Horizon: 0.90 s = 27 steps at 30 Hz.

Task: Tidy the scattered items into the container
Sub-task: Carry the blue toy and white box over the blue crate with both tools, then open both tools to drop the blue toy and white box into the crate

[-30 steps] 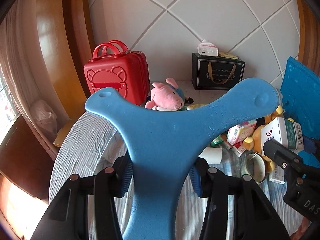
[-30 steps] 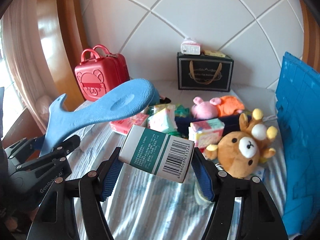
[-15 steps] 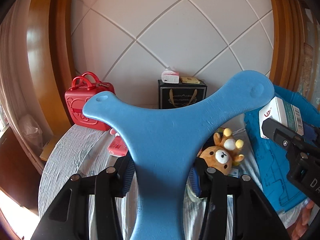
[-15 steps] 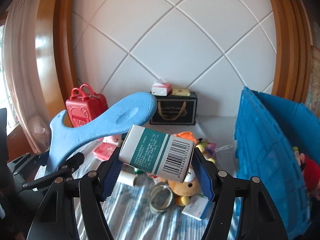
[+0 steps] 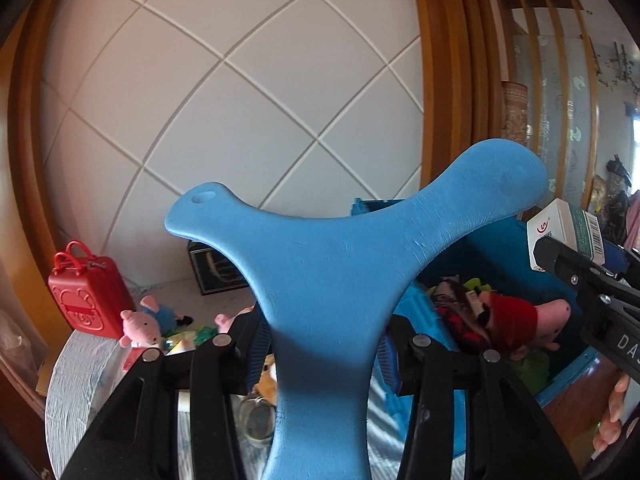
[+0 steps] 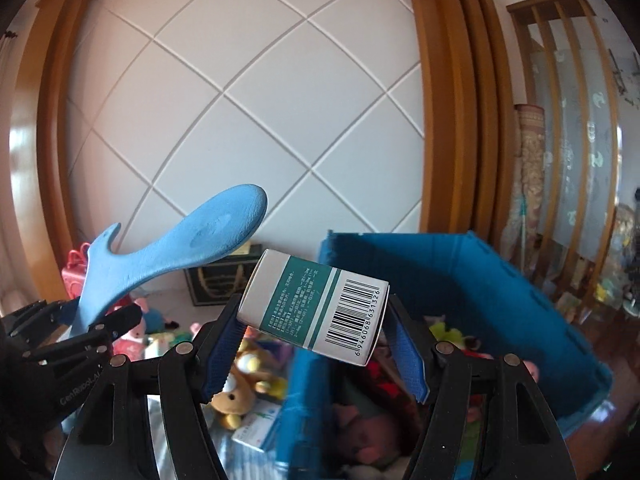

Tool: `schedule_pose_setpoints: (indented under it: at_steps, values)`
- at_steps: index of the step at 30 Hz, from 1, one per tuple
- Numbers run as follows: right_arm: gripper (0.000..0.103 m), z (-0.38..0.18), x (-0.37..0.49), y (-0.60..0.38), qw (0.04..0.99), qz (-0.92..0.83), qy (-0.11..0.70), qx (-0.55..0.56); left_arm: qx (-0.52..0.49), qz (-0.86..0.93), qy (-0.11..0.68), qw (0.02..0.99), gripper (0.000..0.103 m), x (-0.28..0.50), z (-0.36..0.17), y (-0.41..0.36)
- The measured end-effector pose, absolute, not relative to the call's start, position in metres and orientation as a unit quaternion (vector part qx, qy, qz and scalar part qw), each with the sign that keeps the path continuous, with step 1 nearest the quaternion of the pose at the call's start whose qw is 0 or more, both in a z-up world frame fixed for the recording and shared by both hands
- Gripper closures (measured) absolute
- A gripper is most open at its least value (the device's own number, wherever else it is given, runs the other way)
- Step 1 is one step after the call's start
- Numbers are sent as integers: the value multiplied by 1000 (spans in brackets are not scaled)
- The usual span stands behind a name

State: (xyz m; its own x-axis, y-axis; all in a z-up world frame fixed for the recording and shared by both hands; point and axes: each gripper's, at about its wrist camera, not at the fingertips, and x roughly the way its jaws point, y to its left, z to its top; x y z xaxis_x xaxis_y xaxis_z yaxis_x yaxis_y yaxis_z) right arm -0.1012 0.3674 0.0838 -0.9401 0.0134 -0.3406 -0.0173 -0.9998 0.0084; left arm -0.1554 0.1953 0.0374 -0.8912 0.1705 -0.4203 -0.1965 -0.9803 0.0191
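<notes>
The blue crate (image 6: 460,280) is standing open beside the table (image 5: 80,376), likely so that things can be dropped in from above; plush toys and other bits are already lying inside it. More clutter is waiting on the striped cloth of the table: a brown bear plush (image 6: 236,380), a pink pig plush (image 5: 140,326), a red toy suitcase (image 5: 86,292) and a black gift bag (image 5: 212,268) against the wall.

The left tongs (image 5: 320,348) are gripping the stem of a blue three-armed foam toy (image 5: 332,264), its two free arms spreading upward so that the flat shape is clearing the clutter. The right tongs (image 6: 316,344) are clamping a white and green box (image 6: 316,304) by its two short ends, tilted, with the crate's open top just ahead and below; it looks as if both items are being carried toward the crate together.

On the box a barcode is facing the camera, with digits beginning 6946068; the smaller green-panel print is too fine to read. The side of the left tongs is carrying the lettering "GenRobot.AI".
</notes>
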Motion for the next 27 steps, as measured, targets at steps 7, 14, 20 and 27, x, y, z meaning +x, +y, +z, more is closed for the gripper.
schedule_pose_setpoints:
  at_steps: [7,14,20,27]
  values:
    - [35,77,-118,508,43,980,-10,-195,-251,957,41,138,58,-180,34,343]
    - [35,22,-152,583,18,961,-16,-276,-390,911,82,109,58,-238,-21,432]
    - [35,-7,-168,592,-16,951,-1,-307,-466,876,75,95,55,-267,-54,440]
    - [34,-17,-173,588,-32,945,6,-327,-521,847,39,104,53,-277,-68,429]
